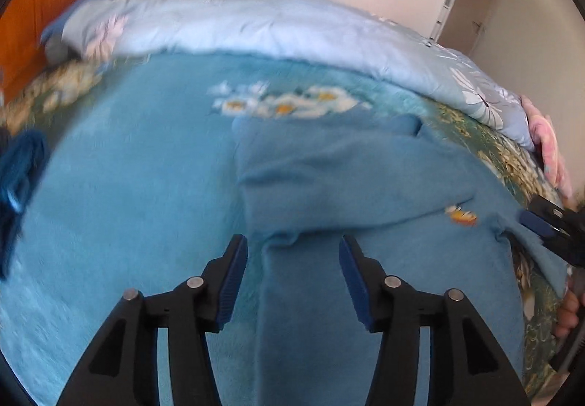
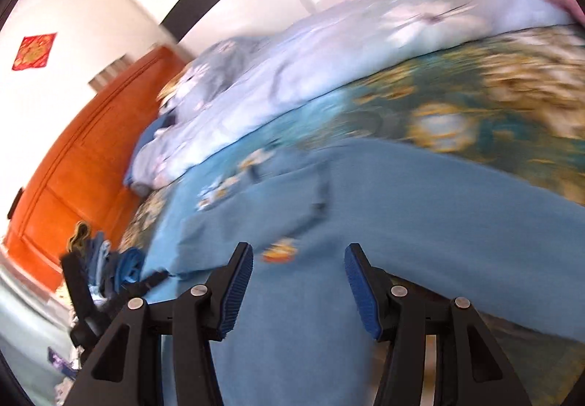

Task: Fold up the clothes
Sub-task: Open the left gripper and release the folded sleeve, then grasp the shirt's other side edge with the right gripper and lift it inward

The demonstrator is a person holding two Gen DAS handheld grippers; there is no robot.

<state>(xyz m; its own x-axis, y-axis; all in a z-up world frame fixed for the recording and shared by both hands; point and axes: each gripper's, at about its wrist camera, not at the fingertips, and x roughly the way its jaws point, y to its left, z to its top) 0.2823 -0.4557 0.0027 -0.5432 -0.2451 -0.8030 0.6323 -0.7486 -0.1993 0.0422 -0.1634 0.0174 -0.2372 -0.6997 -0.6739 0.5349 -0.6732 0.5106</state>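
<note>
The left tongs [image 1: 292, 252] stand open, the two blue-padded fingers [image 1: 234, 278] spread wide with nothing between them, pointing toward 12 o'clock. The right tongs [image 2: 298, 261] are likewise spread wide and grip nothing, their view tilted. In the left wrist view the right tongs [image 1: 544, 223] enter at 3 o'clock, and a hand [image 1: 566, 314] shows below them at 4 o'clock. In the right wrist view the left tongs [image 2: 153, 281] show at 8 o'clock.

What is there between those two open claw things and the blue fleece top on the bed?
Nothing visible. The left gripper and the right gripper both hang open right over the blue fleece garment, which lies on the teal flowered bedspread. The pale blue quilt lies farther back, apart from it.
</note>
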